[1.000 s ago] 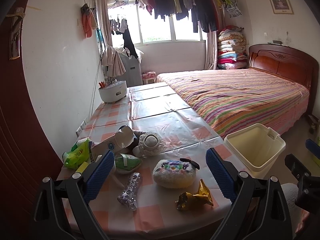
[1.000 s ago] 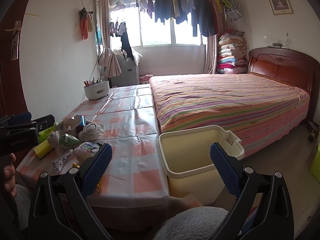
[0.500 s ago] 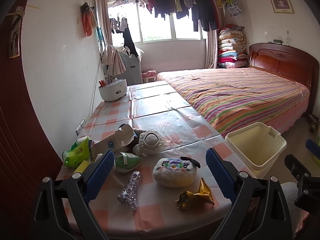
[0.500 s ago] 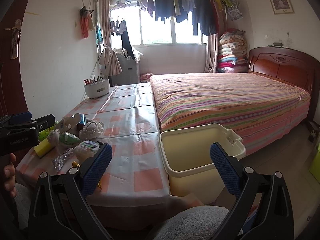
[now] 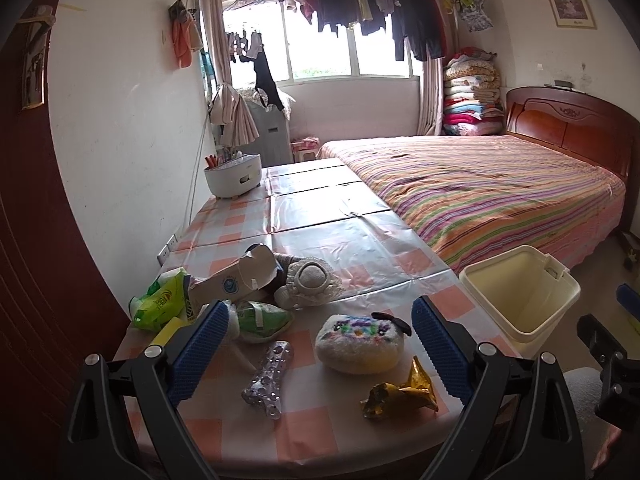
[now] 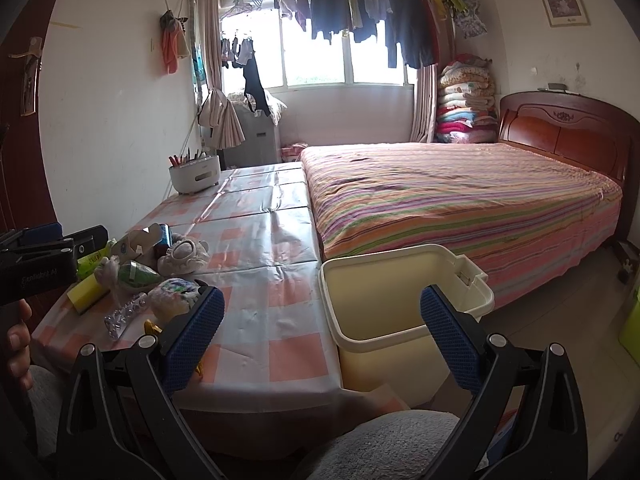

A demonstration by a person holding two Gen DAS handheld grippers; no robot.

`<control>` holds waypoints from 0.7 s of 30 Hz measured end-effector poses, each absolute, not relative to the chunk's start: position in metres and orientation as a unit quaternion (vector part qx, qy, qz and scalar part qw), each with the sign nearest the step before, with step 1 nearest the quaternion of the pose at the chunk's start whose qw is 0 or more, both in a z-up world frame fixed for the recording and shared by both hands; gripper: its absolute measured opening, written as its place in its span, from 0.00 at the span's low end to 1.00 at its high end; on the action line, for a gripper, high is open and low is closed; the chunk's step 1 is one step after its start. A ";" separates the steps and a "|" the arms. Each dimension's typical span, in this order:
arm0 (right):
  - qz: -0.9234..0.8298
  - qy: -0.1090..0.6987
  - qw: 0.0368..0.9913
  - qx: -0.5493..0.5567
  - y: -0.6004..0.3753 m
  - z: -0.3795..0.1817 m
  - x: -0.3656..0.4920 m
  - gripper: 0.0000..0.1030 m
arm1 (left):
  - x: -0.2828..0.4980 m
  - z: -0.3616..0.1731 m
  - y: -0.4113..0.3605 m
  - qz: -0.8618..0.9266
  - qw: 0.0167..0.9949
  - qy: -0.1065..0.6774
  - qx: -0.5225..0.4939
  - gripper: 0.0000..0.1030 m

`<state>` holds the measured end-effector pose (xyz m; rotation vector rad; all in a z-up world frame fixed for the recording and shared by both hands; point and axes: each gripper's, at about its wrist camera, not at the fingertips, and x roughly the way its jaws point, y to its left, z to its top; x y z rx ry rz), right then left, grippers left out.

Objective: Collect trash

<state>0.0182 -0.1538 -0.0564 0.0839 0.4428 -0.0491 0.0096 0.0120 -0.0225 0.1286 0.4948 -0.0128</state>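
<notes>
Trash lies on the checked table (image 5: 320,248): a gold wrapper (image 5: 400,394), a clear blister strip (image 5: 269,378), a green bag (image 5: 160,300), a torn carton (image 5: 236,276) and a green-white wrapper (image 5: 262,316). A fluffy white pouch (image 5: 358,340) sits between them. My left gripper (image 5: 320,344) is open and empty, above the table's near end. My right gripper (image 6: 320,332) is open and empty, in front of the cream bin (image 6: 404,300), which stands on the floor at the table's right corner (image 5: 520,292).
A plush toy (image 5: 310,282) and a yellow sponge (image 6: 86,294) lie among the trash. A white pen holder (image 5: 233,178) stands at the table's far end. A striped bed (image 5: 480,188) runs along the table's right side. A red door (image 5: 24,240) is at left.
Both grippers have drifted very slightly; the views are almost unchanged. Nothing was picked up or moved.
</notes>
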 end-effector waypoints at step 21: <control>0.020 0.239 0.971 0.019 -0.124 -0.061 0.034 0.94 | 0.022 -0.026 0.053 0.032 0.965 0.261 0.023 0.88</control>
